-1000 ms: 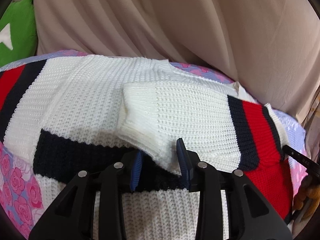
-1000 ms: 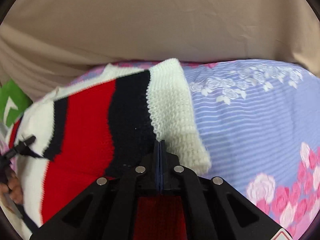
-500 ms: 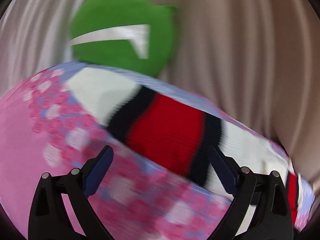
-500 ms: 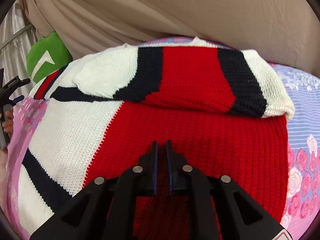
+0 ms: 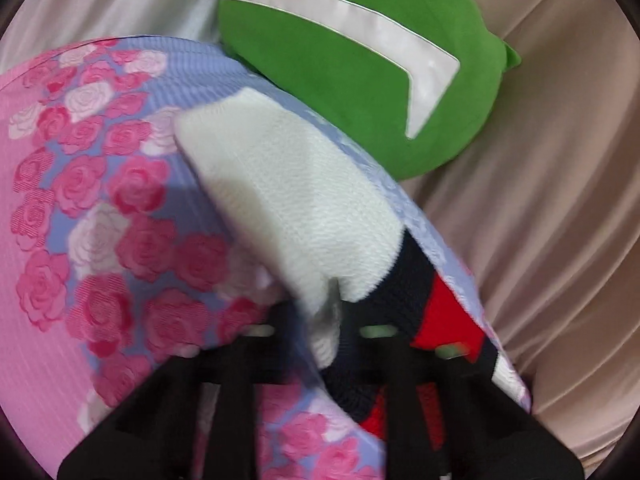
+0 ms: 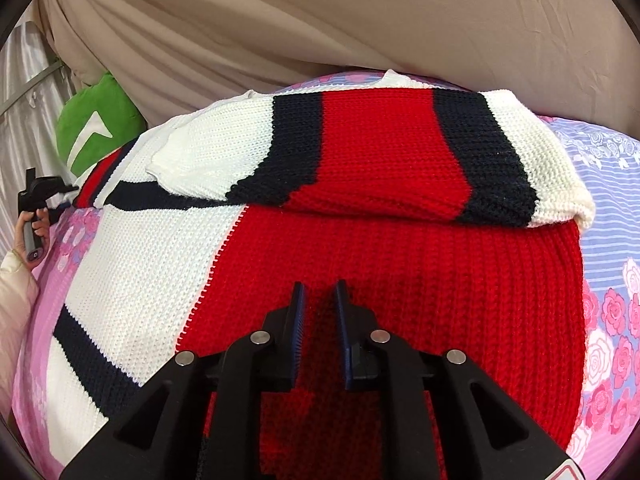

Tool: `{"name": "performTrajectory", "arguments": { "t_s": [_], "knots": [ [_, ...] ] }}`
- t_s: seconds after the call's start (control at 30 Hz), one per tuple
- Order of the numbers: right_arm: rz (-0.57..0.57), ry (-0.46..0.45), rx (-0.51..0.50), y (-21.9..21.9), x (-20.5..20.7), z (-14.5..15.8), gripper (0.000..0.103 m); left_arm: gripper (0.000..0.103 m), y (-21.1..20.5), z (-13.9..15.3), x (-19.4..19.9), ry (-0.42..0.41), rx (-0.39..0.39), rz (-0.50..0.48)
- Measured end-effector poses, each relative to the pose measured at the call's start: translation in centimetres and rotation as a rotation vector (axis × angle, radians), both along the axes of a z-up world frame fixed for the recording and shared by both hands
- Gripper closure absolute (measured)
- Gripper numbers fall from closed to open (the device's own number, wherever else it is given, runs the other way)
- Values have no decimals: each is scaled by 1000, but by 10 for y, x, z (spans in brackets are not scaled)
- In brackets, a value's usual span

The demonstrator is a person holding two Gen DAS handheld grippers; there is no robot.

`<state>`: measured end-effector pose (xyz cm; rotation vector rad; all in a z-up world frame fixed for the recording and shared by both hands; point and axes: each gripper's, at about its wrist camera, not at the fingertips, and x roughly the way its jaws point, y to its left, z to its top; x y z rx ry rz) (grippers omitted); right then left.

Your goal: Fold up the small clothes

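A knitted sweater in white, red and navy bands (image 6: 360, 264) lies spread on a bed covered with a pink and lilac rose-patterned sheet (image 6: 612, 320). In the right wrist view it fills the middle of the frame: a broad red ribbed panel at lower centre, a white panel with a navy stripe to its left, and one sleeve (image 6: 400, 152) folded flat across the upper part of the body, its white cuff end at centre left.

The right tongs (image 6: 319, 320) sit at lower centre just above the red panel, their blue-padded fingers parted by a narrow gap with nothing between them.

At the far left edge of that view a hand holds the left tongs by the grip, next to the other striped sleeve (image 5: 304, 208). The left wrist view, which is blurred, shows this sleeve running from upper centre down to the bottom centre, white cuff farthest away, navy and red bands nearer. The left tongs (image 5: 324, 328) are nearly closed around white knit at the sleeve's near end.

A green plush cushion with a white stripe (image 5: 360, 52) rests at the top of the frame against beige draped cloth (image 5: 560, 200).
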<state>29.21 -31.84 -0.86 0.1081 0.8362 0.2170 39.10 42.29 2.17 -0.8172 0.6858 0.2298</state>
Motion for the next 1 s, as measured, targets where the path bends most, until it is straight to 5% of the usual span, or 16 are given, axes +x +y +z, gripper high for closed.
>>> {"name": "performTrajectory", "arguments": {
  "t_s": [0.13,0.3,0.37,0.5,0.6,0.73,0.83,1.0],
  "knots": [
    [4,-3,11,0,4,-1,86,96,-56,66,-16,-109,234,-74],
    [10,-6,17,2,7,-1,81,95,-209,160,-38,-315,431,-354],
    [8,-10,22,1,7,0,78,95,-285,176,-45,-368,488,-489],
    [-2,-21,37,0,7,2,67,89,-446,139,-49,-324,524,-791],
    [-12,-26,53,-3,7,3,61,54,-526,69,-55,-205,550,-904],
    [-16,-38,81,-7,7,4,56,50,-542,24,-78,-184,562,-922],
    [-14,-53,83,-7,6,5,54,31,-495,29,-97,-213,474,-849],
    [-1,-66,90,-7,14,13,52,20,-396,37,-84,-187,346,-616]
  ]
}}
